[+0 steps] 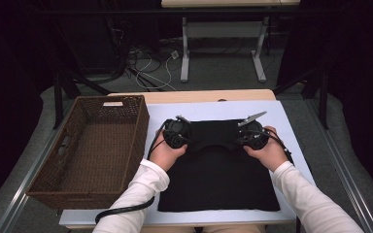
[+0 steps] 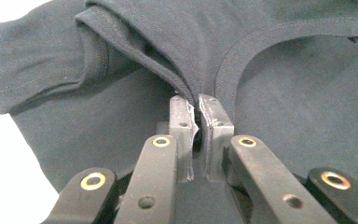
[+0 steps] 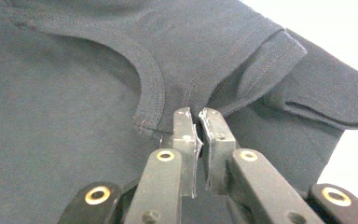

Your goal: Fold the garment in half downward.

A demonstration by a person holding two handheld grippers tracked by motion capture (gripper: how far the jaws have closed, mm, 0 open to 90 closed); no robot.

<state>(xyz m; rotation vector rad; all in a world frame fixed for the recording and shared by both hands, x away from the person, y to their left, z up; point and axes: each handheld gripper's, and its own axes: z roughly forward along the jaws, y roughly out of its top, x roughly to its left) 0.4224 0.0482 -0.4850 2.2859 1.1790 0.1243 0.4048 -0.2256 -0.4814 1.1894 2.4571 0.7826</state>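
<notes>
A black T-shirt [image 1: 218, 179] lies flat on the white tabletop [image 1: 284, 121], collar end away from me. My left gripper [image 1: 183, 132] is shut on the shirt's left shoulder seam beside the collar. In the left gripper view, the left gripper [image 2: 199, 100] pinches a raised ridge of cloth, with the neckline [image 2: 279, 35] to its right and a folded sleeve [image 2: 46, 70] to its left. My right gripper [image 1: 246, 136] is shut on the other shoulder. In the right gripper view, the right gripper [image 3: 196, 112] grips the fabric just right of the neckline [image 3: 140, 60], near the folded sleeve [image 3: 317, 88].
A brown wicker basket [image 1: 137, 145] stands at the left edge of the table, close to my left hand. Bare white tabletop runs beyond the collar and along the right side. Table legs and cables [image 1: 150, 68] lie on the floor behind.
</notes>
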